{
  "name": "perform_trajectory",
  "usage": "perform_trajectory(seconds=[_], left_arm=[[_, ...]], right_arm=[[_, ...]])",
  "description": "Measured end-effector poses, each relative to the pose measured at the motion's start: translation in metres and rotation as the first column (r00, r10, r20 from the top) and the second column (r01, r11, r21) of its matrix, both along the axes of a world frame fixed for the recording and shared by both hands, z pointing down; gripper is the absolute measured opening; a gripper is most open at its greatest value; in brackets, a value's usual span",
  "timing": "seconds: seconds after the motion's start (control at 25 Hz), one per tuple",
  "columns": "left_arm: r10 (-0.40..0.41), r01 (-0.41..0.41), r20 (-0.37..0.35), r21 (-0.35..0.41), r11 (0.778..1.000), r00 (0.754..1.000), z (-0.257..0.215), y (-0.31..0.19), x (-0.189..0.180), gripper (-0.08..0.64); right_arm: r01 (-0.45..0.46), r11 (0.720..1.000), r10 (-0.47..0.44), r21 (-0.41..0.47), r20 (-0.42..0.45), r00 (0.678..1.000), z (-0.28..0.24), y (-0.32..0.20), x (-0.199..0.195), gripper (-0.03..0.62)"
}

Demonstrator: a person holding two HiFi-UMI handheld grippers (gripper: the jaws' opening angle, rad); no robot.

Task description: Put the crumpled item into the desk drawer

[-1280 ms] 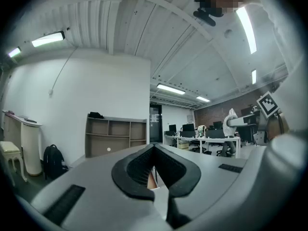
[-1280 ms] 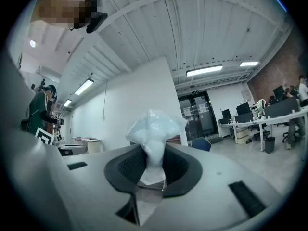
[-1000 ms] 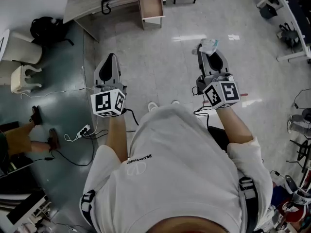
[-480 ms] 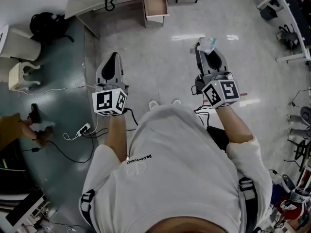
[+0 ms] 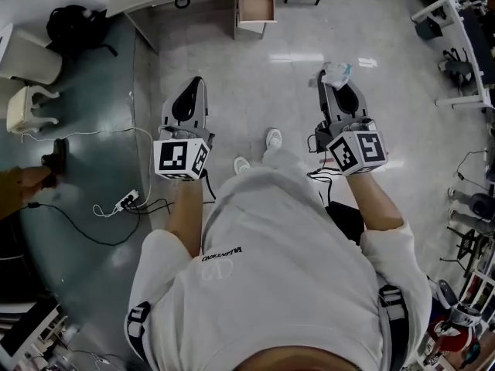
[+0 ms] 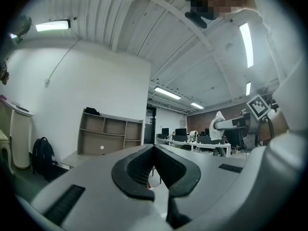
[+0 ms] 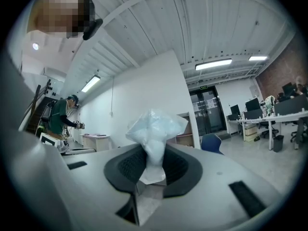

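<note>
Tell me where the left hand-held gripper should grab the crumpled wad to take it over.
Pinch the puffed top of the crumpled wad, which bulges free beyond the right hand-held gripper, shut on its narrow neck. Probably come from the far side: the rest sits between its jaws.

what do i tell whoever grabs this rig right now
Right hand-held gripper: shut on the crumpled item, a pale plastic wad sticking out past the jaw tips.
Left hand-held gripper: shut, nothing in it.
Desk drawer: pulled open, across the floor ahead of the person.
Done: item picked up.
Left: carry it to the drawer and drop it in.
</note>
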State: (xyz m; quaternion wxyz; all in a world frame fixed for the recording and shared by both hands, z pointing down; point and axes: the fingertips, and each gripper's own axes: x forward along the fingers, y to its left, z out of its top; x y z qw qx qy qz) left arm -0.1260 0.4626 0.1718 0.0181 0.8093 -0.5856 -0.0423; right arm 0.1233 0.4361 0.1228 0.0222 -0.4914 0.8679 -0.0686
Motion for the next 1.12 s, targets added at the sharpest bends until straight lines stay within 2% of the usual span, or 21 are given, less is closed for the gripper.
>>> perform_trajectory(seconds=[0.4,0.72,0.92,1.12], left_arm=[[0.003,-0.003,-0.004,-0.005,1.0,1.0,0.005,-0.021,-0.002,0.0],[0.01,-0.01,0.001,-0.008,1.0,1.0,0.006,-0.064,0.014,0.0],[0.008,-0.008,0.001,-0.015,1.0,1.0,0.002,-0.098,0.036,0.0],[0.004,-0.004,0.038,0.0,1.0,0.999,-0.005,-0.135,0.058,0.0]], right_arm=[[0.037,0.999,-0.037,0.003,-0.001,0.999,0.002,-0.029,-0.022,0.074],[0.024,1.0,-0.024,-0.001,0.01,1.0,0.005,-0.071,-0.003,0.074],[0.022,1.0,-0.021,-0.014,0.02,1.0,0.007,-0.104,0.02,0.074],[0.028,1.0,-0.027,-0.005,0.035,0.999,0.006,-0.148,0.038,0.074]])
